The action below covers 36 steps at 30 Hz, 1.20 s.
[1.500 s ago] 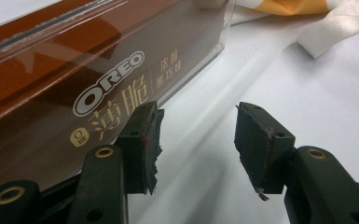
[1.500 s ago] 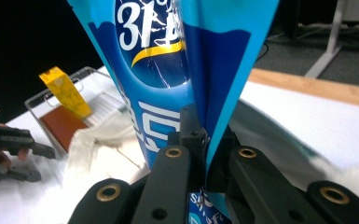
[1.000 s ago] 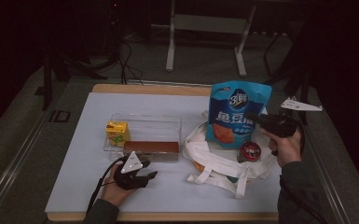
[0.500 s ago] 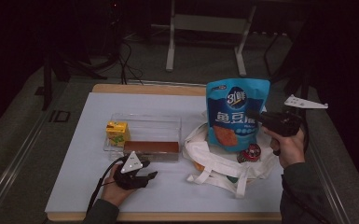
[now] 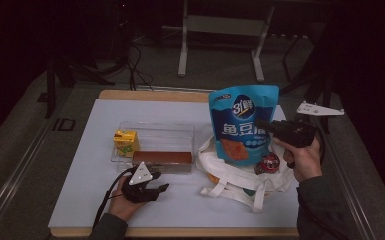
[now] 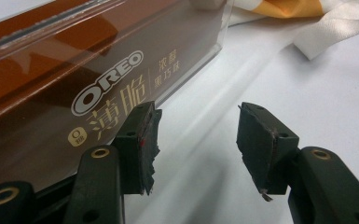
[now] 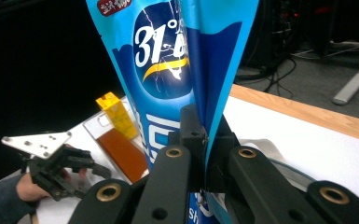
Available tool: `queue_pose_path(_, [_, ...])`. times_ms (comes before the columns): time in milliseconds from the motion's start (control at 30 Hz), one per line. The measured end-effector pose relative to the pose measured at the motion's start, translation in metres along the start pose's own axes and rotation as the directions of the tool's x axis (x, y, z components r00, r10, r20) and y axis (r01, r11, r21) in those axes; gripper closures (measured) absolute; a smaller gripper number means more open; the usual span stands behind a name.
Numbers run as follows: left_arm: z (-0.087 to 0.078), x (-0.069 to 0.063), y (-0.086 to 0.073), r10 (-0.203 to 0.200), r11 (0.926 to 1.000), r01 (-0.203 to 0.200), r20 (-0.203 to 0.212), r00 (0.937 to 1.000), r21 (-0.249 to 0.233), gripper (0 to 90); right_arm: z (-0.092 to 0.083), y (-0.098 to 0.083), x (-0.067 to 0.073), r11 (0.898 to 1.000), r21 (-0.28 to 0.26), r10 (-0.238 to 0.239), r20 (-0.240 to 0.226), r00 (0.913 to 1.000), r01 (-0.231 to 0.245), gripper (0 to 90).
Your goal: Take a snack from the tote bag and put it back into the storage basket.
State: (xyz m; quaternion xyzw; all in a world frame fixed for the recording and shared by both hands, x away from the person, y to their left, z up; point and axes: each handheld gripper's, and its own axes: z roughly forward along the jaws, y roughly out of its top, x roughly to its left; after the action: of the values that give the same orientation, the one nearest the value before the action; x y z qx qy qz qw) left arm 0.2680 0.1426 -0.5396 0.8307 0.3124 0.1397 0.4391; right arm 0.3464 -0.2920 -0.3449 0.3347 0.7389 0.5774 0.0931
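Since a second ago the blue snack pouch (image 5: 243, 125) has risen a little above the white tote bag (image 5: 240, 172), carried by the right gripper (image 5: 262, 125); the left gripper (image 5: 152, 189) has kept its place.

Nearest the person, the left gripper rests on the white table (image 5: 85, 165) at about 7 o'clock, jaws roughly half open with nothing between them. Its view shows the bare pads (image 6: 147, 140) just short of the brown Oreo box (image 6: 74, 84), which sits behind the wall of a clear plastic tray (image 5: 155, 137). Bare tabletop lies along the near edge between that hand and the tote bag's handles.

At 3 o'clock, the right gripper's jaws are pinched tight on the side edge of the pouch (image 7: 177, 70), which hangs upright from them, its lower part still over the bag's mouth. A small round red packet (image 5: 269, 163) lies on the bag just below the gripper.

Farther back, a yellow juice carton (image 5: 125, 142) stands at the tray's left end, at 10 o'clock. Beyond the tray, the table is open up to its wooden far edge (image 5: 150, 95).
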Motion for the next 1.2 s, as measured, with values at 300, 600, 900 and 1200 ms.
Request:
queue_pose_path(300, [0.0,0.0,0.0,-0.001,1.0,0.001,0.004,1.0,0.0,47.6,0.011,0.004,0.014,1.0,0.015,0.001,-0.053,0.9986,0.0,89.2])
queue_pose_path(600, [0.0,0.001,0.0,-0.004,1.0,0.004,0.009,1.0,0.0,47.7,0.02,0.009,0.027,1.0,0.016,-0.004,-0.089,0.996,0.006,89.1])
queue_pose_path(900, [0.0,0.001,0.0,-0.002,1.0,0.002,0.009,1.0,-0.001,47.6,0.031,0.013,0.038,1.0,0.017,-0.01,-0.114,0.9935,0.012,89.1])
queue_pose_path(1200, [0.0,0.001,0.0,-0.004,1.0,0.004,0.012,0.9999,-0.002,47.5,0.047,0.018,0.049,1.0,0.015,-0.007,-0.142,0.9899,0.009,89.1])
